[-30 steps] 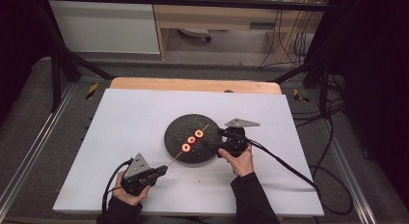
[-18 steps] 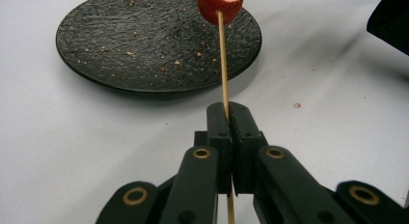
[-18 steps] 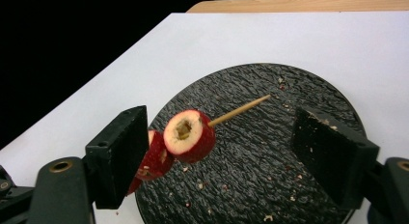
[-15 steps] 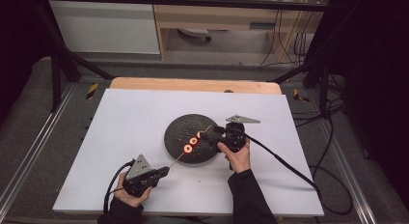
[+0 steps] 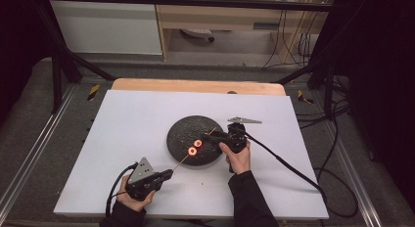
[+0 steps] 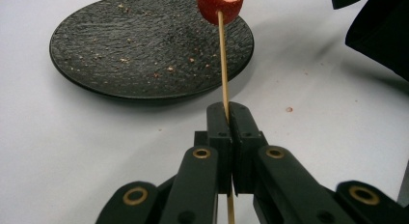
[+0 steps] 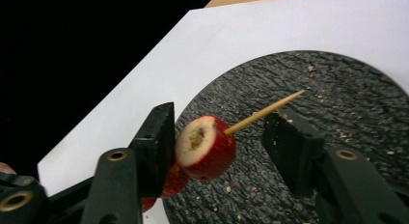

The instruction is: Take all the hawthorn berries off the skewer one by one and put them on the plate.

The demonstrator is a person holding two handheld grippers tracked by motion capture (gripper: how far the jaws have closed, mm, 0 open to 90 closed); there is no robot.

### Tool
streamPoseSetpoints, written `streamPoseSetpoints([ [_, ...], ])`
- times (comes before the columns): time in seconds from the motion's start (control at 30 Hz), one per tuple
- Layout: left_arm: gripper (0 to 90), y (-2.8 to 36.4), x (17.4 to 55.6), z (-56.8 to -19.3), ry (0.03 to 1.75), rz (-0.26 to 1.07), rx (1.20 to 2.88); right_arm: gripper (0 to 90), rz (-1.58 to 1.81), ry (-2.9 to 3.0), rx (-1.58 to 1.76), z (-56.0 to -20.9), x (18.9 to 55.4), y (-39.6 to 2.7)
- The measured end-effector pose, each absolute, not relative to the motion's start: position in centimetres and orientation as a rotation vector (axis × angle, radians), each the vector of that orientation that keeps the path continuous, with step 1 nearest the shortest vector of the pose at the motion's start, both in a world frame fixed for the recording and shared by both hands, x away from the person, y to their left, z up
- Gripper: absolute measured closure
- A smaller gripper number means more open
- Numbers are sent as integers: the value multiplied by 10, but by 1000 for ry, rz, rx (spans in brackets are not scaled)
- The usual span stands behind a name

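A thin wooden skewer slants up from my left gripper over the black plate. Red fruit pieces with pale cut faces are threaded on it. In the left gripper view the left gripper is shut on the skewer, with a fruit piece at the top. My right gripper straddles the front fruit piece. Its jaws have just been closing. The left jaw stands close beside the piece and the right jaw is still apart from it. The skewer tip pokes out past the piece.
The plate carries scattered crumbs and rests on a white sheet over the wooden table. Cables trail from both grippers, the right one running off to the right. Black frame posts and floor rails flank the table.
The right gripper has shifted left along the skewer, over its upper end. Three fruit pieces showed on the skewer earlier; two show now in the high view. The left hand has stayed put.
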State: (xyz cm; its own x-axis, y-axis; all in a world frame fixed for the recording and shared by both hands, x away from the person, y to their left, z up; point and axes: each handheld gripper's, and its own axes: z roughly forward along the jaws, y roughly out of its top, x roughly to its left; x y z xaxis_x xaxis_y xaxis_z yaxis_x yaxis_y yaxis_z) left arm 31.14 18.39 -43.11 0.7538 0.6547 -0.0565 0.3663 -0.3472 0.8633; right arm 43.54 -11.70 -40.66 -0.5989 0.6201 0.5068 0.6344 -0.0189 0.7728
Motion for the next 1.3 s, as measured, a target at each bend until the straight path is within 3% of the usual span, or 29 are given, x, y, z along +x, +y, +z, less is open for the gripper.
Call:
streamPoseSetpoints([
  [0.23, 879, 184, 311, -431, 773, 373, 1970, 584, -1724, -2148, -1386, -406, 436, -117],
  [0.47, 880, 185, 310, -430, 761, 383, 1957, 627, -1748, -2096, -1377, -402, 436, -119],
  [1.3, 880, 199, 305, -428, 780, 404, 1931, 634, -1809, -2156, -1577, -373, 468, -148],
])
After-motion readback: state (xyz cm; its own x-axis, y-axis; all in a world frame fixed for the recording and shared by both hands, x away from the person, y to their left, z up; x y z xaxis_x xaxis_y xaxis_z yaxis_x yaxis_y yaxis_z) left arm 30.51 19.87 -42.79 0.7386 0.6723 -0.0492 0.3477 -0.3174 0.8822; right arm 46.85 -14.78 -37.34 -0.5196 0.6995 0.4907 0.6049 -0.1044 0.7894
